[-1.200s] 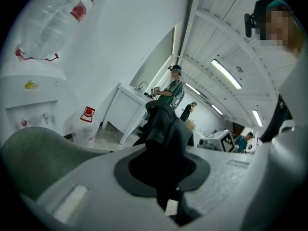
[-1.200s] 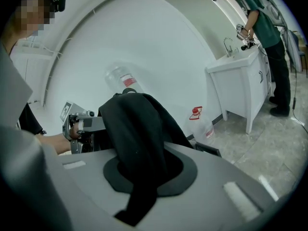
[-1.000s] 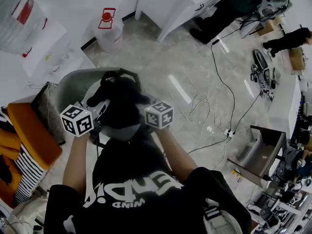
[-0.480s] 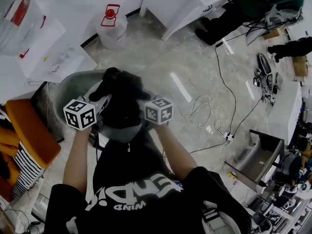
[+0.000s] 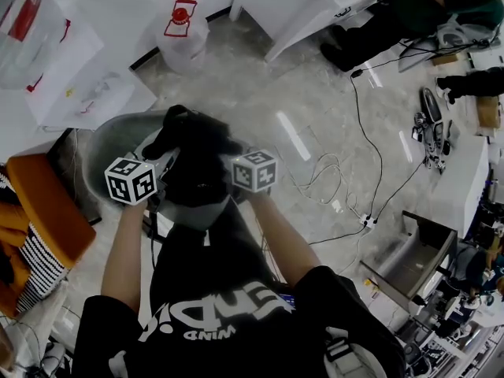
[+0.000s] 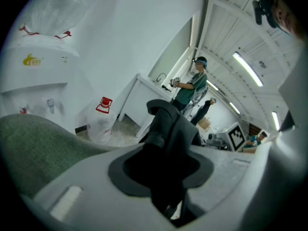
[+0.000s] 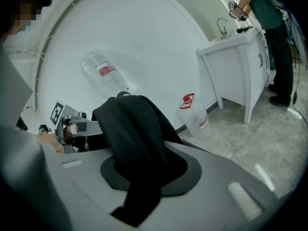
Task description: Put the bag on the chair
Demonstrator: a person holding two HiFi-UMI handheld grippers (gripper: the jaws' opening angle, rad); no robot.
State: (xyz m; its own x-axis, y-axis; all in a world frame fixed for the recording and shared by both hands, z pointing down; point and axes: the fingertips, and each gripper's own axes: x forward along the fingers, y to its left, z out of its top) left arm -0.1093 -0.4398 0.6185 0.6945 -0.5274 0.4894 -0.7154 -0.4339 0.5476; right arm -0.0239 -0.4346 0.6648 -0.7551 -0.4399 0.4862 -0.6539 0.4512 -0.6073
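A black bag rests over the seat of the grey chair, straight below me. My left gripper is at its left side and my right gripper at its right. In the left gripper view a bag strap runs down through that gripper, whose jaws are opening, with a sliver of light beside the fabric. In the right gripper view black fabric drapes through the right gripper, also opening. The chair back shows at the left.
A water jug stands on the floor beyond the chair. An orange cushion lies to the left. White cabinets and a person's legs are at the top right. Cables trail across the floor towards a grey box.
Both grippers and the bag stay over the chair seat with only slight shifts. The left marker cube has edged right.
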